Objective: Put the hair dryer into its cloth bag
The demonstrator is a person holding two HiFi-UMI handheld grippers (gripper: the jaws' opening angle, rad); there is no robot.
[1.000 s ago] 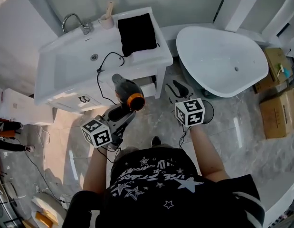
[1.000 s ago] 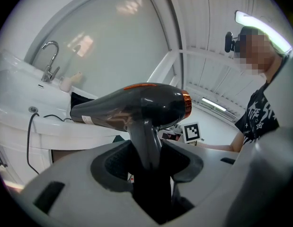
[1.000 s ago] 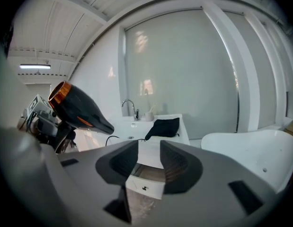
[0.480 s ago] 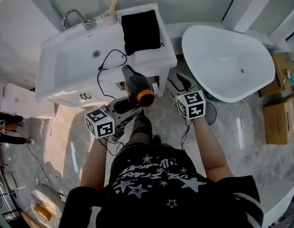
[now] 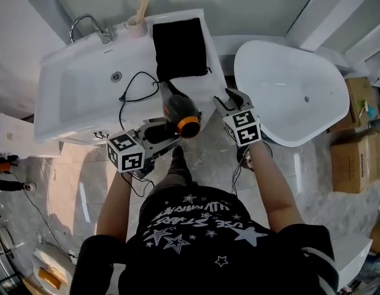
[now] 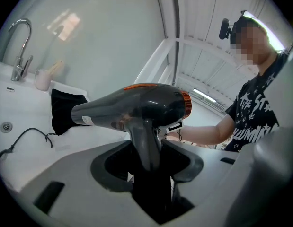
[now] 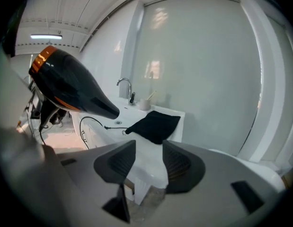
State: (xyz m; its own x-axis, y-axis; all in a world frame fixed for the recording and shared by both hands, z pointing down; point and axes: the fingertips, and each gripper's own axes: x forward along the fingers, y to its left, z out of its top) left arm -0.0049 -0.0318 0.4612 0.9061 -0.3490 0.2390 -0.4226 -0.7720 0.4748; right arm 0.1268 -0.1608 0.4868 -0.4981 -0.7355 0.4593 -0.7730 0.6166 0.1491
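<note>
Black cloth bag (image 5: 179, 47) on vanity (image 5: 79, 97); left tool (image 5: 167, 134) grips hair dryer (image 5: 180, 110).

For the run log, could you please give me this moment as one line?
left gripper: shut on hair dryer handle | right gripper: open, empty, jaws just easing closed | cloth bag: flat on sink counter

Between the left gripper's (image 6: 146, 150) jaws: hair dryer (image 6: 137, 109). Straight ahead of the right gripper (image 7: 148, 157), on the washstand (image 5: 73, 97): cloth bag (image 7: 153, 124). Further ahead, leftward: cup (image 5: 135, 26), faucet (image 5: 85, 26). To its right: bathtub (image 5: 288, 91).
</note>
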